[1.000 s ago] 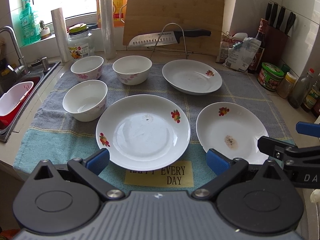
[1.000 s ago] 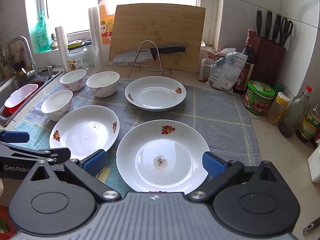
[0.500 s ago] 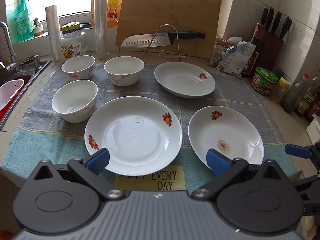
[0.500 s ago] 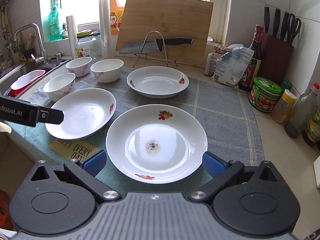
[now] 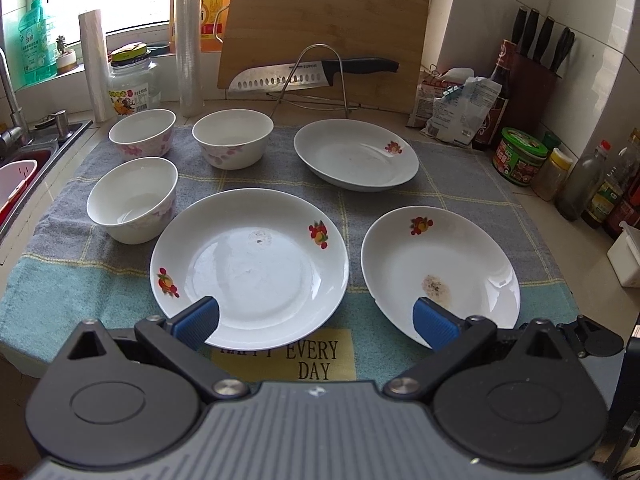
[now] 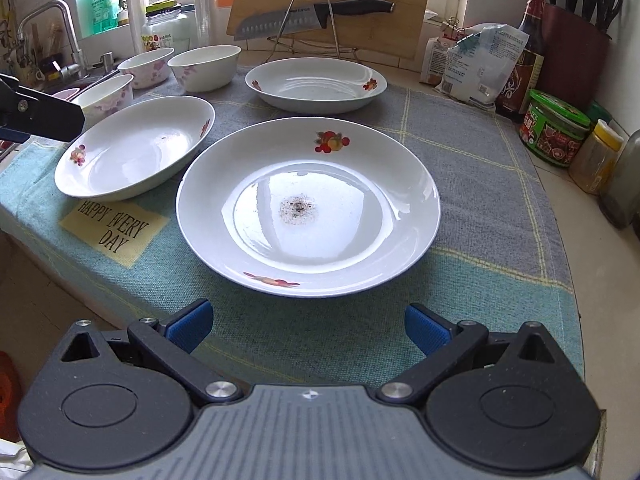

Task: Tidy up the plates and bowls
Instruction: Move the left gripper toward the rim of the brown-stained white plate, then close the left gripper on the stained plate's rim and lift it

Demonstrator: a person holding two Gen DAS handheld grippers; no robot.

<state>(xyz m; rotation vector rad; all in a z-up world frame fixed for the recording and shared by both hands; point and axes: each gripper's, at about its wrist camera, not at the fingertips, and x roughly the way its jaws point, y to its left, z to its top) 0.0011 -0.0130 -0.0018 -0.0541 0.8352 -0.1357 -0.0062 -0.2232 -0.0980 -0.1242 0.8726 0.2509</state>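
Three white plates and three white bowls sit on a grey-and-teal towel (image 5: 460, 184) covering the worktop (image 6: 592, 264). The stained plate (image 6: 308, 208), marked with fruit prints and a dark speckled patch at its centre, lies at 12 o'clock from the right tongs (image 6: 308, 326), just beyond the blue pads, not touching them. The right tongs are released, holding nothing. The large plate (image 5: 250, 264), with a fruit print at its left rim and another at upper right, lies at 12 o'clock from the left tongs (image 5: 316, 318), which are likewise spread wide and empty. The third plate (image 5: 356, 154) sits at 1 o'clock, farther back. The bowls (image 5: 134, 200), pink-flowered, cluster at 10 to 11 o'clock.
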